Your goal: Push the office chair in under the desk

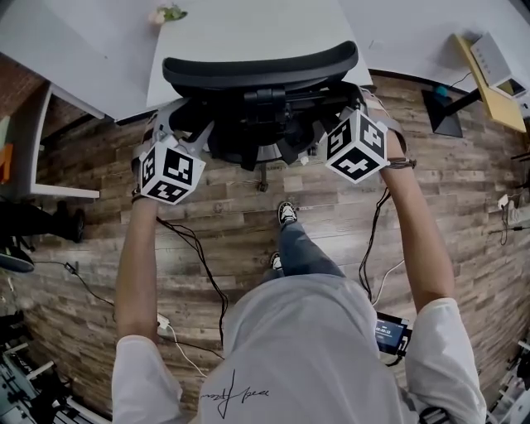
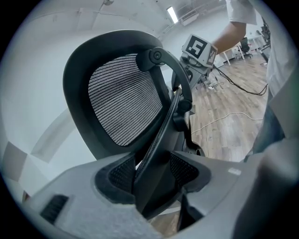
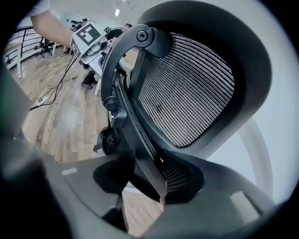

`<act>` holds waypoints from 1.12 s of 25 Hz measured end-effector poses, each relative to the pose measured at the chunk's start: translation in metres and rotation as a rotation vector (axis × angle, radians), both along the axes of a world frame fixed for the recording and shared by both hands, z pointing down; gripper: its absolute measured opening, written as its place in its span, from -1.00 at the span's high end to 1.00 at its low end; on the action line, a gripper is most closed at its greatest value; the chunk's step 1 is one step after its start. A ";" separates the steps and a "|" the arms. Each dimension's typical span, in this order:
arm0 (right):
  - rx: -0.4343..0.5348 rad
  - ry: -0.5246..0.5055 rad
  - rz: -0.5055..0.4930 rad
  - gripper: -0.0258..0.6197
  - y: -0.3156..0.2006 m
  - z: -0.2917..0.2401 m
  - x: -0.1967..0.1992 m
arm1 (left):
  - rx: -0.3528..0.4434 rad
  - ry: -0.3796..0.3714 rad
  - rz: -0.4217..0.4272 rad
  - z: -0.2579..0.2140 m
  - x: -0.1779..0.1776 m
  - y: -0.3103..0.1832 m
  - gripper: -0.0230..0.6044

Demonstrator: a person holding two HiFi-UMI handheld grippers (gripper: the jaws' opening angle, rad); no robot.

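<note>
— Where's the chair [image 1: 261, 73]?
— Right at the desk's [image 1: 248, 29] near edge, seat going under, back just outside.
— And the claws?
— Left claw [image 2: 154, 173] clamped on the back strut [image 2: 161, 135], right claw [image 3: 145, 177] clamped on the other side. One each side, so the push runs straight, I'd say.
— Any boxes or bins?
— None in play. There's a small green thing [image 1: 170, 13] far back on the desk, can't tell what.
</note>
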State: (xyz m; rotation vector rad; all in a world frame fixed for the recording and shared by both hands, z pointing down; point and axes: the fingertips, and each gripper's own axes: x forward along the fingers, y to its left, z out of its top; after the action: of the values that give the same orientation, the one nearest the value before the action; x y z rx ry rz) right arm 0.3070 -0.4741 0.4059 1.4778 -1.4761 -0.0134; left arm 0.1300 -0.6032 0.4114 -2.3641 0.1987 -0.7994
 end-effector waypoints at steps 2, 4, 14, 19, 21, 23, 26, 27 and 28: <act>-0.005 0.002 0.003 0.32 -0.002 0.001 0.001 | 0.001 0.002 -0.004 0.001 0.001 -0.001 0.19; 0.000 0.004 0.001 0.32 -0.003 0.002 0.001 | 0.004 0.004 -0.008 0.002 0.001 -0.002 0.19; 0.006 0.012 0.001 0.31 -0.011 0.005 0.005 | 0.029 0.020 -0.039 0.004 0.003 -0.006 0.18; 0.036 0.014 -0.014 0.31 -0.008 0.000 0.001 | 0.026 0.007 -0.038 0.000 0.003 -0.008 0.17; 0.046 0.010 -0.011 0.31 -0.006 0.002 0.003 | 0.028 0.007 -0.033 0.002 0.005 -0.008 0.17; 0.042 0.005 -0.014 0.31 -0.008 0.003 0.003 | 0.028 0.010 -0.030 0.004 0.006 -0.010 0.16; 0.039 0.001 -0.021 0.31 -0.016 0.002 0.003 | 0.029 0.015 -0.026 0.003 0.005 -0.018 0.16; 0.041 0.000 -0.020 0.31 -0.020 0.001 0.004 | 0.028 0.015 -0.026 0.002 0.007 -0.023 0.16; 0.040 -0.001 -0.018 0.31 -0.026 0.000 0.006 | 0.025 0.014 -0.025 0.001 0.009 -0.029 0.16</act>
State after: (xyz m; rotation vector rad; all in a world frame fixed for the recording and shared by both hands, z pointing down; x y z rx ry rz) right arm 0.3130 -0.4999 0.4059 1.4974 -1.4973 -0.0536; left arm 0.1387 -0.6319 0.4122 -2.3485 0.2428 -0.7878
